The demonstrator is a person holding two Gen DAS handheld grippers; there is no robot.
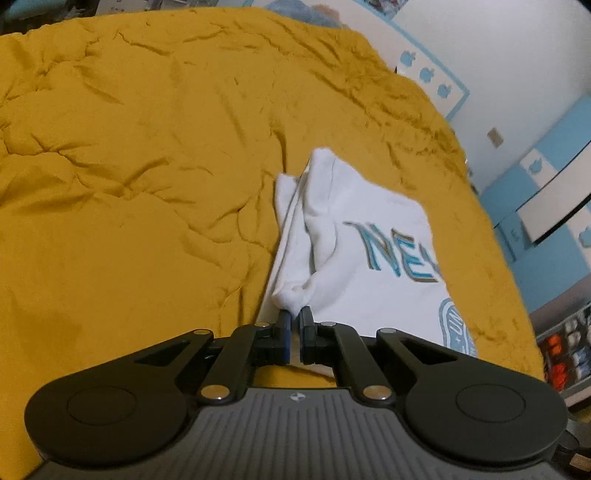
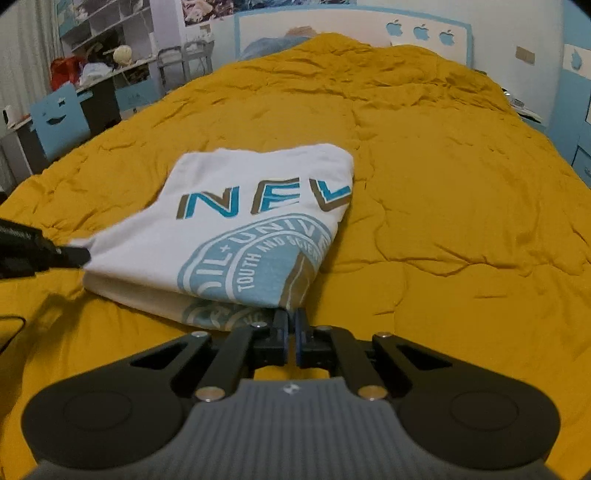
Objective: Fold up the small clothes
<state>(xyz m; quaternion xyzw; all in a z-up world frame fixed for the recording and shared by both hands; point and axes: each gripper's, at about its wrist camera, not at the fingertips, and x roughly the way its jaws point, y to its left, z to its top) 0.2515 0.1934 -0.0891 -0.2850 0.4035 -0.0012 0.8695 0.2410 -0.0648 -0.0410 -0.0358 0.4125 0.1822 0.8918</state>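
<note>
A small white T-shirt (image 2: 236, 221) with blue and brown lettering and a round blue emblem lies partly folded on a mustard-yellow bedspread (image 2: 443, 184). In the left wrist view the T-shirt (image 1: 362, 258) lies right of centre with a bunched corner at my fingers. My left gripper (image 1: 294, 317) is shut on that bunched white corner. My right gripper (image 2: 291, 314) is shut on the near folded corner by the emblem and lifts it slightly. The left gripper's fingers (image 2: 70, 256) show at the shirt's left corner in the right wrist view.
The wrinkled bedspread (image 1: 129, 166) covers the whole bed. A white and blue headboard with apple shapes (image 2: 421, 31) stands at the far end. A blue chair (image 2: 59, 118), a desk and shelves stand left of the bed. Blue cabinets (image 1: 546, 206) stand to the right.
</note>
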